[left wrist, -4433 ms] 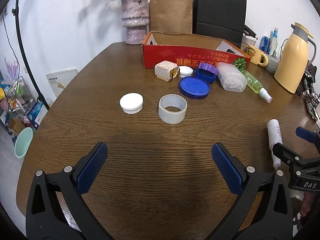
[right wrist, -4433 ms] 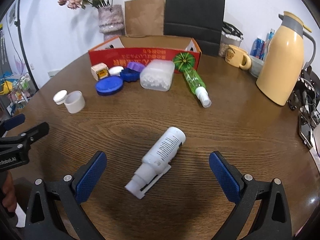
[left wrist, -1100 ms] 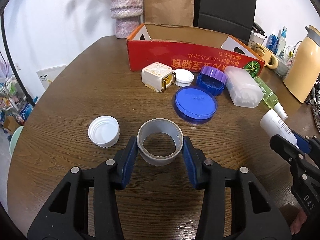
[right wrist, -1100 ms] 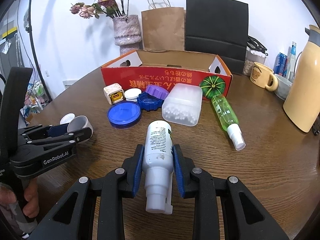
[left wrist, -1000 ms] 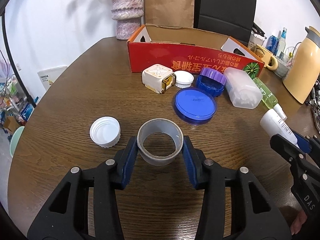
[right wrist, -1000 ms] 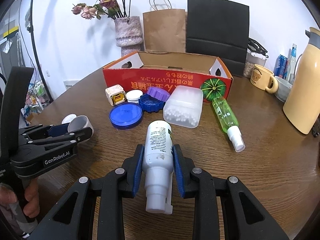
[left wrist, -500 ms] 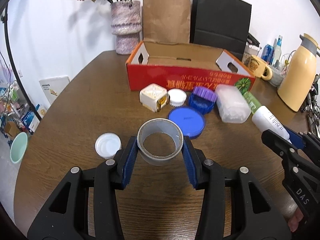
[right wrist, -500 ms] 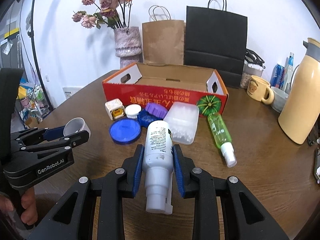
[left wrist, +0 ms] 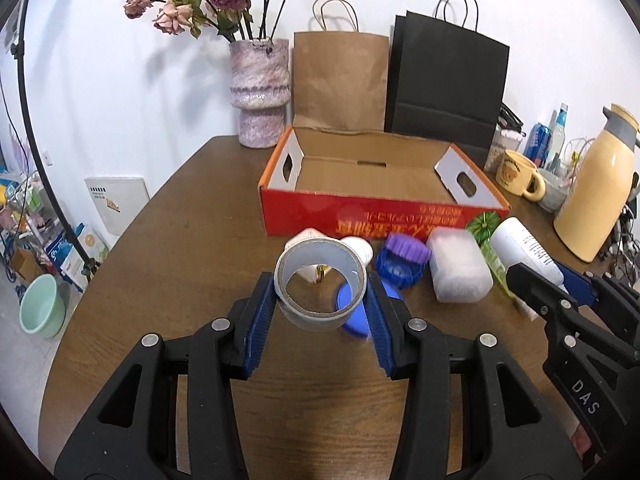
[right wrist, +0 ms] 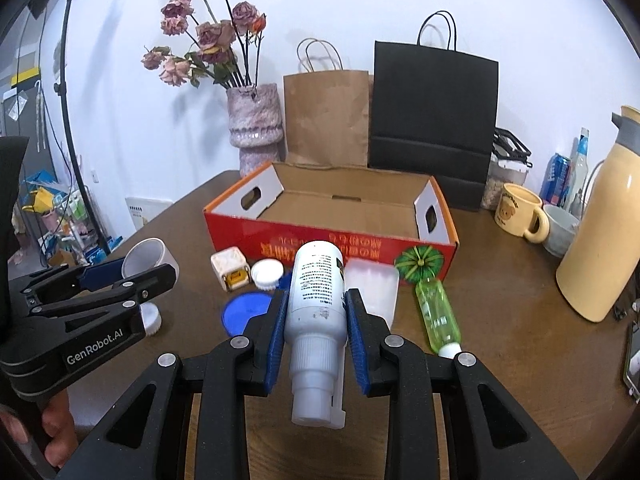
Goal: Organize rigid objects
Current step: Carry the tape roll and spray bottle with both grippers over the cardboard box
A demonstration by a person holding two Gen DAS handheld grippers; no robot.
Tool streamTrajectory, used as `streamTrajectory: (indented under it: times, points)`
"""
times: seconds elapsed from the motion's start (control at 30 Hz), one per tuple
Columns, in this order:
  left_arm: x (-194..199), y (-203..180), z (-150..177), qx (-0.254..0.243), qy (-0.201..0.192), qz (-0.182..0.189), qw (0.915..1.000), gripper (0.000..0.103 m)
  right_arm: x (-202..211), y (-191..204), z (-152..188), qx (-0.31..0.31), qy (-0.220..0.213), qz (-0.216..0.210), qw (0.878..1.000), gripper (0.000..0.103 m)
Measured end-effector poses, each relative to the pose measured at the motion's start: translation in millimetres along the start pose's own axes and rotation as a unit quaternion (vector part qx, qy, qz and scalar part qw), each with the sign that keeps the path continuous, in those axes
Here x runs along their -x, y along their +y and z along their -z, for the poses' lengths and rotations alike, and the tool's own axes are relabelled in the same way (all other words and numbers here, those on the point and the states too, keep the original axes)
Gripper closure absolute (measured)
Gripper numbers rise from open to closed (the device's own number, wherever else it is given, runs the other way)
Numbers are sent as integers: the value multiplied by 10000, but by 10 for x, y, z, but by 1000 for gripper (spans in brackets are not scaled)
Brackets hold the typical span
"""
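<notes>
Left claw (left wrist: 320,300) clenched on tape ring (left wrist: 321,285), right claw (right wrist: 315,320) grasping white bottle (right wrist: 318,304); both now lifted off desk (left wrist: 168,248), red box (left wrist: 376,184) likely next.

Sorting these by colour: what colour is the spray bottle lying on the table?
Translucent green with a white nozzle, the spray bottle shows best in the right wrist view.

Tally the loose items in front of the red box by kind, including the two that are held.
Bottles: 2 (white bottle, held; green spray bottle)
Lids: 3 (blue lid, small white cap, ribbed white lid)
Containers: 3 (frosted box, cream cube, purple-blue jar)
Rings: 1 (white ring, held)
Total: 9
</notes>
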State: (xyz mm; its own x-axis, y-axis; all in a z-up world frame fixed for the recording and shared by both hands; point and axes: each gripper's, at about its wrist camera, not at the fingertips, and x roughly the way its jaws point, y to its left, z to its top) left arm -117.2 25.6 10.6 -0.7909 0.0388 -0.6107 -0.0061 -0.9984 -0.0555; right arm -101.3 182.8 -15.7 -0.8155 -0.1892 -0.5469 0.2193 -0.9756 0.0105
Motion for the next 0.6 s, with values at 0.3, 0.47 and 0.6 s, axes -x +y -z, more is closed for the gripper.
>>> streamTrajectory:
  times: [0.3, 0.47, 0.6]
  points:
    - [-106, 54, -264, 136, -182, -43, 9997, 63, -136, -2, -252, -50, -158, 39, 9999, 71]
    - [-173, 47, -412, 151, -294, -97, 9994, 63, -237, -16, -425, -66, -265, 44, 9996, 71]
    - [-239, 36, -535, 164, -371, -107, 9991, 63, -328, -31, -550, -102, -353, 55, 9993, 71]
